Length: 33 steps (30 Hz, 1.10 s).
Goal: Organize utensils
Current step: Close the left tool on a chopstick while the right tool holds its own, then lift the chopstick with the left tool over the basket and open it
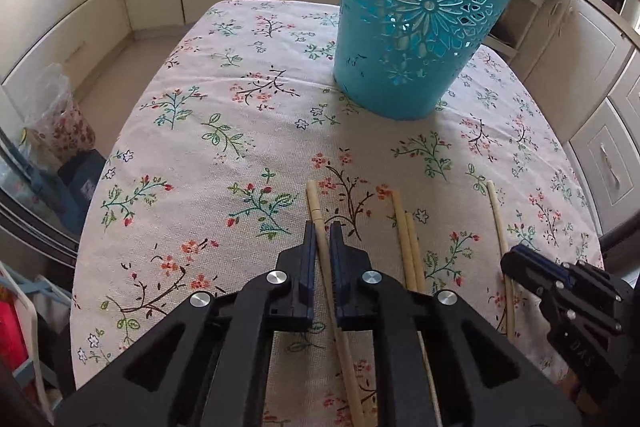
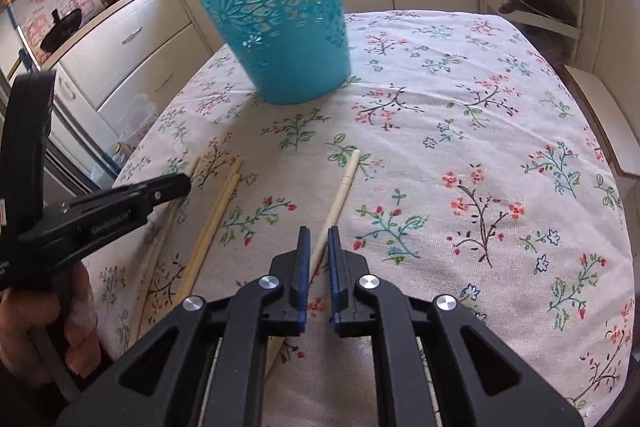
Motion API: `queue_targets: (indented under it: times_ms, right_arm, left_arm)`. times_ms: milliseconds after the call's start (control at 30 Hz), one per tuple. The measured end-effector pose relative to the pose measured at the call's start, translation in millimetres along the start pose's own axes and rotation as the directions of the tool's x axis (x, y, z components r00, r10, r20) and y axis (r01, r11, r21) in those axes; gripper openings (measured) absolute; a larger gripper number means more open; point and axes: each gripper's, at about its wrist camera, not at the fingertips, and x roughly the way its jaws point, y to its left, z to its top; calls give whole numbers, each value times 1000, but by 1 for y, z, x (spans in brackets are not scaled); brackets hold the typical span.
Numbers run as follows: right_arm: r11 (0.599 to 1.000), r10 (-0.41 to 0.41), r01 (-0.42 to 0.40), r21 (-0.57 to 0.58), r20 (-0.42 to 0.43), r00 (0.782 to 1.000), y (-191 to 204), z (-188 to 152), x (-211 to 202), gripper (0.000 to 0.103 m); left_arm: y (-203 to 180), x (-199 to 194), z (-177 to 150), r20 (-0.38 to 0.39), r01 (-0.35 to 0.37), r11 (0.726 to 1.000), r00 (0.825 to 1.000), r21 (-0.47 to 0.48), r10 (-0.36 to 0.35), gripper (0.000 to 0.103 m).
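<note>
Both grippers (image 1: 321, 227) (image 2: 318, 233) clamp chopsticks (image 1: 316, 219); four chopsticks, one basket (image 1: 416, 27).

A matt, coarse-woven floral cloth (image 1: 240, 147) fills the middle of the frame, bearing a smooth, slightly glossy turquoise plastic bin (image 1: 408, 27) with cut-out holes at upper centre and pale, matt wood-like chopsticks (image 1: 404, 227) at lower centre.
</note>
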Motion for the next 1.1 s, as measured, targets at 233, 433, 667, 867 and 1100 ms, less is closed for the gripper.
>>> queue_targets:
  times_ms: [233,433,667,867,1100]
  right_arm:
    - [994,7,-10,-113,-24,1000,16,5,3,8]
    - [996,-20,18,-83,-33,999,9,11,7,21]
    - [996,-11,9,-88,-14,1000,8,4,5,7]
    - [998,32,-31,-48,14,999,-1,3,3,5]
    - [998,17,-16,-60,19,1000,3,3,2,5]
  left_arm:
    - [2,-3,2,26,3,1000,1000,-3,-3,7]
    - [-1,1,-1,15,-31,999,999,39,31,9]
    - [-9,0,-4,42,-35,995,999,93,31,7]
    - [-12,-9,-7,72,-15,994,997,109,7,5]
    - [-23,-37,-4,164,-20,988,986,154,-5,5]
